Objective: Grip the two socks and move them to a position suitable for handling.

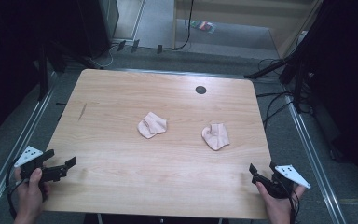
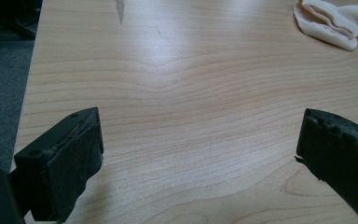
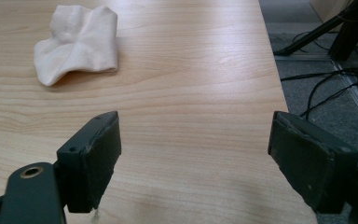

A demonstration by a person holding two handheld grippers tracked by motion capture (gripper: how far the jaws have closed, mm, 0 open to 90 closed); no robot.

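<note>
Two pale pink socks lie crumpled near the middle of the wooden table (image 1: 121,93): one sock (image 1: 152,125) left of centre, the other sock (image 1: 215,136) to its right. My left gripper (image 1: 61,157) is held by a hand at the table's near left corner. It is open with nothing between its jaws. The left gripper view looks past that gripper (image 2: 200,126) to the left sock (image 2: 333,21) far off at the top right. My right gripper (image 1: 262,168) is at the near right corner, also open. In its own view, beyond this gripper (image 3: 196,123), the right sock (image 3: 77,39) lies ahead to the left.
A small dark round hole (image 1: 200,89) is in the tabletop at the back right. A thin dark mark (image 1: 83,111) is on the left side. Black stands and cables (image 1: 279,98) lie on the floor off the table's right edge.
</note>
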